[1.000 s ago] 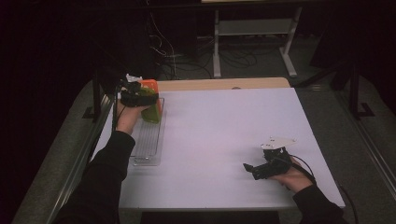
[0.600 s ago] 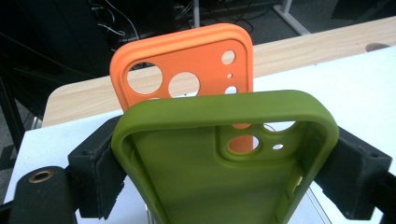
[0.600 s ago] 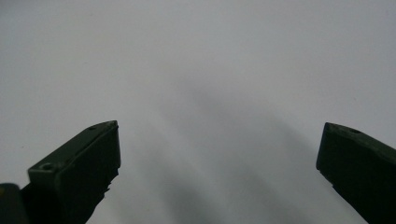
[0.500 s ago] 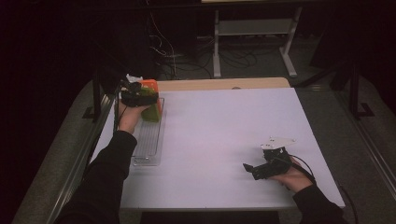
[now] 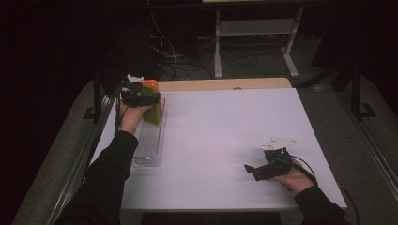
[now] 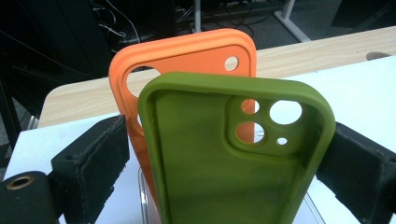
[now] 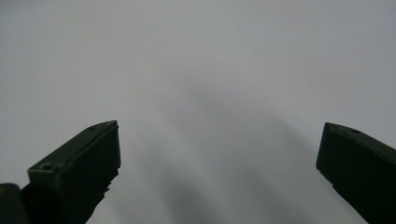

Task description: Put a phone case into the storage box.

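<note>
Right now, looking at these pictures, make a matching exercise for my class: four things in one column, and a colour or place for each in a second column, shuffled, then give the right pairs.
Things:
1. Front phone case
2. Rear phone case
3. Clear tray
4. Right hand-held gripper

Colour or place:
A. Orange
B. Near right of the white table, jaws open with nothing between them
C. Olive green
D. Along the table's left edge

Pairs: 1-C, 2-A, 3-D, 4-B
</note>
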`<state>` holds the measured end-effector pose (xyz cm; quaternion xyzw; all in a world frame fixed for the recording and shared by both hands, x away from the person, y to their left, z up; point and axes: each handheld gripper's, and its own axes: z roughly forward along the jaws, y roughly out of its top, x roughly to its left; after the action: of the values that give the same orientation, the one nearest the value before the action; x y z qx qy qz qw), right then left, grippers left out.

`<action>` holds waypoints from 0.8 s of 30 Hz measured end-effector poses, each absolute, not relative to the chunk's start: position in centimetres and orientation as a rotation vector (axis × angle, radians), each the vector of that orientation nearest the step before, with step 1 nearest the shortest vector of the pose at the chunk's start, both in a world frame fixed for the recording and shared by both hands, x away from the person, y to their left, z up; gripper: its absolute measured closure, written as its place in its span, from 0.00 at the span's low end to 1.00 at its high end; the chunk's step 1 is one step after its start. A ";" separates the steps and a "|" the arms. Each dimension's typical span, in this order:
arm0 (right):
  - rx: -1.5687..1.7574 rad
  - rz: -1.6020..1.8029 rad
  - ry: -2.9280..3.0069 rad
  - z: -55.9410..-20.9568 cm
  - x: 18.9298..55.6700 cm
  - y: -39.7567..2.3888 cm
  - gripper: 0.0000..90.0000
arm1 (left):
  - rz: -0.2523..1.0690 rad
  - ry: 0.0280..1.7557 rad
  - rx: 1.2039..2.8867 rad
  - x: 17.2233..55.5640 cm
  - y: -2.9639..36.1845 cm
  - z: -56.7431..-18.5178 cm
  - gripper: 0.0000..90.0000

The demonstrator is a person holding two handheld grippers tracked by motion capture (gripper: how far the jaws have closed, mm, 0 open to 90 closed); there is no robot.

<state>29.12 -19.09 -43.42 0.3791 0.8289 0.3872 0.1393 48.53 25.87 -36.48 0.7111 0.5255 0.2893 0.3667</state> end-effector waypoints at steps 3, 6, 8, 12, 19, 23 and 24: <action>1.098 1.119 2.397 -43.4 29.1 -19.1 0.00 | 0.740 1.340 1.825 48.5 25.8 -36.4 0.06; 1.094 1.119 2.397 -43.5 29.1 -19.1 0.00 | 0.731 1.333 1.829 48.5 25.8 -36.4 0.05; 1.093 1.119 2.398 -43.5 29.1 -19.1 0.00 | 0.729 1.330 1.816 48.5 25.8 -36.4 0.04; 1.092 1.117 2.398 -43.5 29.1 -19.1 0.00 | 0.722 1.322 1.816 48.5 25.8 -36.3 0.03; 1.089 1.121 2.402 -43.4 29.1 -19.0 0.00 | 0.690 1.312 1.816 47.9 26.2 -35.7 0.03; 1.092 1.122 2.404 -43.4 29.1 -19.0 0.00 | 0.633 1.266 1.839 47.3 26.2 -35.3 0.03; 1.094 1.122 2.404 -43.4 29.1 -19.0 0.00 | 0.623 1.256 1.843 47.1 26.2 -35.2 0.03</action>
<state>29.06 -18.96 -43.41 0.3778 0.8300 0.3873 0.1357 47.10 26.21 -35.23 0.7290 0.4968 0.2463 0.4014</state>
